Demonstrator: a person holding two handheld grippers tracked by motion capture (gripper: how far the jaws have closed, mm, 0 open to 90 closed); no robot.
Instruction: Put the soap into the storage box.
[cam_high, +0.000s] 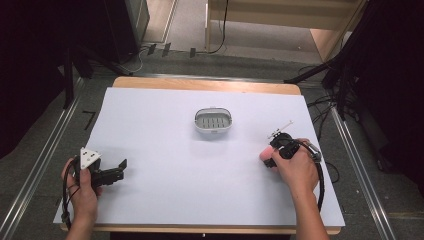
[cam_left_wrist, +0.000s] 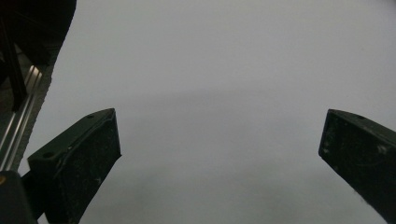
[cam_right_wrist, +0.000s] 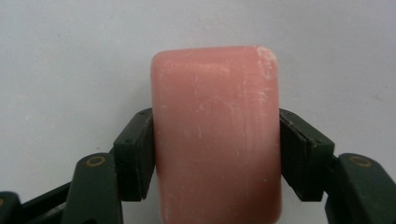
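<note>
Soap (cam_right_wrist: 217, 135), pinched across its sides by the right tool (cam_right_wrist: 217, 154), is best kept level toward the dish (cam_high: 213, 121) at eleven o'clock, while the left tool (cam_left_wrist: 219, 154) is held wide and idle.

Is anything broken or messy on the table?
Nothing looks broken or spilled. The pink soap is clamped squarely in the right tongs, with only light scuffs and a whitish worn corner. The soap dish sits upright and empty mid-table, and the left tongs are open over bare white table.

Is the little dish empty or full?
Empty. The dish shows only its bare slotted floor, and the pink soap sits clamped in the right gripper.
</note>
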